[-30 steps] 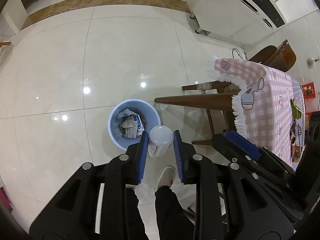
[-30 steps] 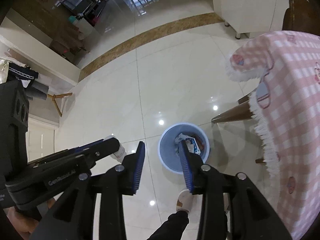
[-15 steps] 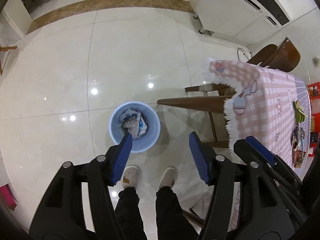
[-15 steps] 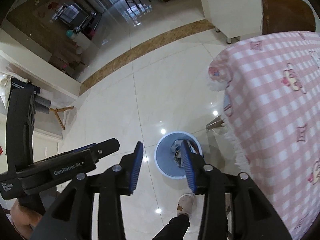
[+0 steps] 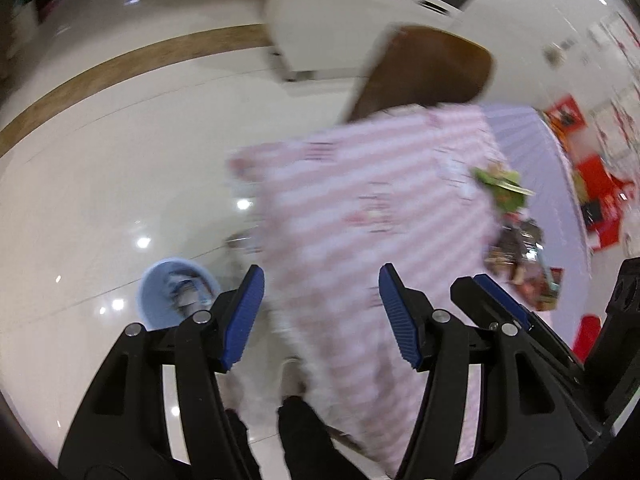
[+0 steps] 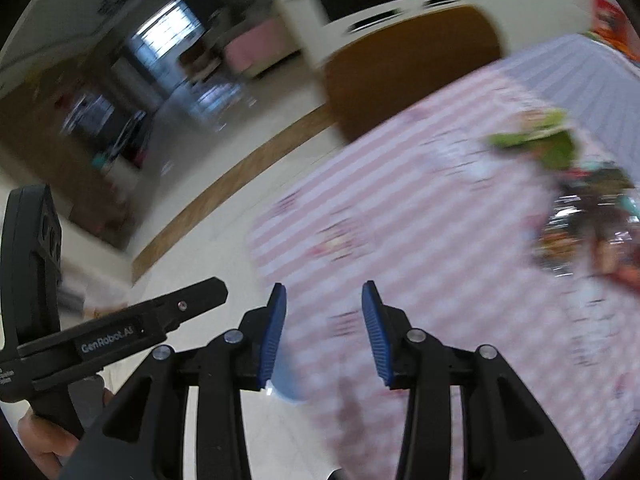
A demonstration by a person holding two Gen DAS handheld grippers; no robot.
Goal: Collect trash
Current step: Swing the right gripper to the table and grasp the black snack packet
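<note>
Both views are blurred by motion. A light blue bin (image 5: 176,296) with trash in it stands on the floor at lower left in the left wrist view. My left gripper (image 5: 320,316) is open and empty, above the edge of the pink checked table (image 5: 376,216). My right gripper (image 6: 322,332) is open and empty over the same table (image 6: 420,240). A green wrapper (image 5: 504,184) and a dark pile of wrappers (image 5: 520,248) lie on the table's far right; both also show in the right wrist view, the green wrapper (image 6: 536,140) and the pile (image 6: 588,224).
A brown chair back (image 5: 424,68) stands behind the table, with a white cabinet (image 5: 360,12) beyond it. The glossy white tile floor (image 5: 120,160) spreads to the left. The person's legs (image 5: 304,432) are below the left gripper.
The left gripper opened and let go of a white container over the bin. Both grippers have since swung up and right from the bin toward the table.
</note>
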